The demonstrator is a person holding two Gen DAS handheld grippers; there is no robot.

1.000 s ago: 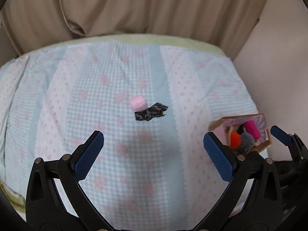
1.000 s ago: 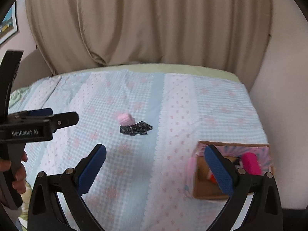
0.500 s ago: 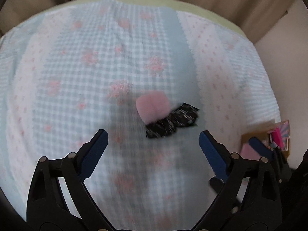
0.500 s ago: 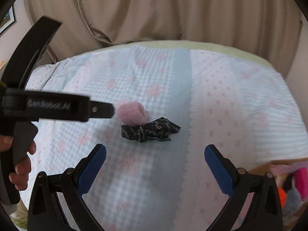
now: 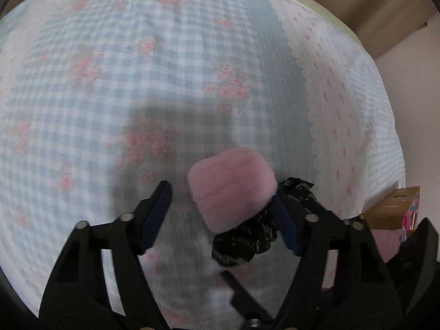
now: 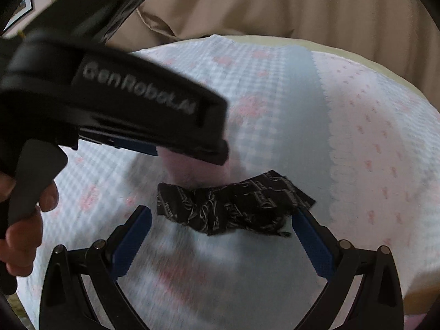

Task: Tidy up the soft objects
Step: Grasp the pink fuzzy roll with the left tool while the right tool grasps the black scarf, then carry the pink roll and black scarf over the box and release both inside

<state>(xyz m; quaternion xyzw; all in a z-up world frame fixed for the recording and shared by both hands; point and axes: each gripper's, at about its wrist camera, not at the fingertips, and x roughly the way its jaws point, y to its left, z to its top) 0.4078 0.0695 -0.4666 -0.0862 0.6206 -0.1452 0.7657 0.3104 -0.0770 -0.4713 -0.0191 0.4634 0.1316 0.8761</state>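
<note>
A fluffy pink roll (image 5: 232, 185) lies on the checked bedspread (image 5: 137, 82), touching a crumpled black patterned cloth (image 5: 247, 243). My left gripper (image 5: 222, 214) is open, its fingers on either side of the pink roll, right finger touching it. In the right wrist view the black cloth (image 6: 233, 206) lies between the open fingers of my right gripper (image 6: 220, 242). The left gripper's body (image 6: 123, 104) covers most of the pink roll (image 6: 192, 170) there.
A cardboard box (image 5: 393, 209) with pink contents sits at the bed's right edge. Beige curtains (image 6: 275, 5) hang behind the bed. A hand (image 6: 24, 220) holds the left gripper's handle.
Both grippers have moved forward and down onto the two objects. The left gripper's fingers have narrowed around the pink roll. The box has slid out toward the frame edge.
</note>
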